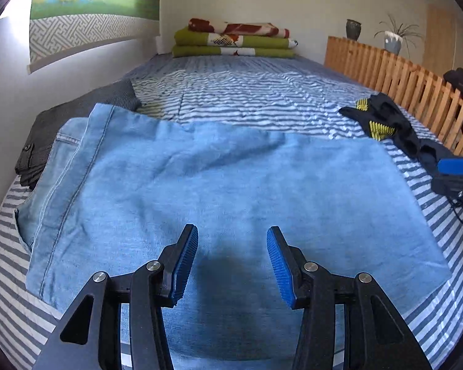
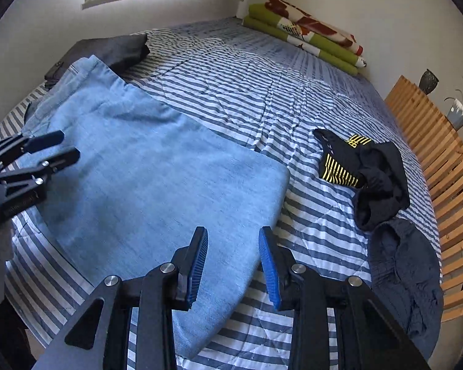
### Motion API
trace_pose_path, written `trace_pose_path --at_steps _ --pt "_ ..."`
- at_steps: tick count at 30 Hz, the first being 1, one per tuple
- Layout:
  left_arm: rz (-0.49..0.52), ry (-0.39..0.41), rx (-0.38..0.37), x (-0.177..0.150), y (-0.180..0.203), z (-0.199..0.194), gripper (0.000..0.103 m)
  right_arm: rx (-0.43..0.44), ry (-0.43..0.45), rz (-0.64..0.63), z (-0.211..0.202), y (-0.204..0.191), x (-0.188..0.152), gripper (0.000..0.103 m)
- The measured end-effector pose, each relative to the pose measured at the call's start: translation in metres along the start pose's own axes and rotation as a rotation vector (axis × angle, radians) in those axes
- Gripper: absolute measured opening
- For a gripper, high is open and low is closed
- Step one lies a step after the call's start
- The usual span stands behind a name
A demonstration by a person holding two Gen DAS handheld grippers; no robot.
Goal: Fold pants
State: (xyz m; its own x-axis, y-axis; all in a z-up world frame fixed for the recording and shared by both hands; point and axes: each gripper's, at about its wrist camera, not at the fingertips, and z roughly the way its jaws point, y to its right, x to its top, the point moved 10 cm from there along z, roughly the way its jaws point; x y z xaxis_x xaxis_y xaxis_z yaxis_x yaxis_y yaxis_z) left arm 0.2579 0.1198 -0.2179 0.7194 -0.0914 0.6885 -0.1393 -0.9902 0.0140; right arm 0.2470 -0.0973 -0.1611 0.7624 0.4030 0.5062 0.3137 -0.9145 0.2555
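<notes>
A pair of light blue jeans (image 1: 219, 185) is laid across a bed covered by a blue-and-white striped quilt (image 1: 247, 98), filling the middle and lower part of the left wrist frame. The jeans appear folded, with the waistband and a pocket seam seen at the left of that frame and a smooth fold edge at the right.

The left claw (image 1: 232, 265) is seen at the bottom centre of its own frame, above the denim, with its blue pads (image 1: 186, 265) held apart and nothing between them. The right claw (image 2: 233, 268) is seen at the bottom centre of the right wrist frame, its jaws parted by a smaller gap and nothing gripped; it is placed over the lower right edge of the jeans, where denim meets quilt.

In the right wrist frame the left claw is also seen at the left edge, over the waist end of the jeans.

A dark grey folded garment (image 1: 77, 123) is partly covered by the jeans at the left. A black garment with yellow stripes (image 2: 364, 175) is spread on the quilt at the right, well apart from the jeans. Folded green blankets (image 1: 234, 43) are stacked at the far end of the bed, and a wooden slatted rail (image 1: 410, 89) runs along the right side.
</notes>
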Motion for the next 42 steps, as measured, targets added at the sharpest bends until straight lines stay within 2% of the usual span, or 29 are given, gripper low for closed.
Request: trace_pose_path --at_steps 7,9,10,12,14,18,22,25,31,36,42 --pt "-0.015 -0.087 0.063 -0.024 -0.021 0.019 0.05 0.015 -0.002 -0.018 0.016 -0.008 0.005 0.031" --pt "-0.012 -0.093 0.07 -0.024 -0.024 0.022 0.05 0.045 -0.015 -0.002 0.029 -0.008 0.005 0.035" --pt "-0.01 -0.094 0.077 -0.024 -0.025 0.023 0.052 0.065 -0.034 0.007 0.041 -0.007 0.003 0.039" --pt "-0.001 -0.096 0.087 -0.025 -0.026 0.023 0.052 0.086 -0.068 0.013 0.065 -0.003 -0.003 0.039" --pt "-0.011 -0.099 0.087 -0.025 -0.029 0.023 0.052 0.085 -0.149 -0.028 0.091 -0.001 -0.017 0.04" --pt "-0.029 -0.1 0.09 -0.024 -0.032 0.017 0.052 0.092 -0.169 -0.054 0.092 0.001 -0.017 0.041" --pt "-0.055 -0.097 0.08 -0.02 -0.033 0.011 0.052 0.161 -0.097 -0.022 0.068 -0.01 0.016 0.041" --pt "-0.054 -0.091 0.086 -0.017 -0.034 0.008 0.052 0.194 -0.036 -0.031 0.057 -0.032 0.056 0.041" --pt "-0.068 -0.085 0.085 -0.013 -0.041 0.005 0.052 0.235 -0.006 -0.106 0.065 -0.084 0.105 0.036" --pt "-0.127 -0.096 0.05 -0.019 -0.053 0.008 0.052 0.302 -0.062 -0.107 0.089 -0.112 0.118 0.02" --pt "-0.109 -0.12 0.054 -0.026 -0.055 0.017 0.052 0.393 -0.155 -0.118 0.134 -0.15 0.127 0.019"
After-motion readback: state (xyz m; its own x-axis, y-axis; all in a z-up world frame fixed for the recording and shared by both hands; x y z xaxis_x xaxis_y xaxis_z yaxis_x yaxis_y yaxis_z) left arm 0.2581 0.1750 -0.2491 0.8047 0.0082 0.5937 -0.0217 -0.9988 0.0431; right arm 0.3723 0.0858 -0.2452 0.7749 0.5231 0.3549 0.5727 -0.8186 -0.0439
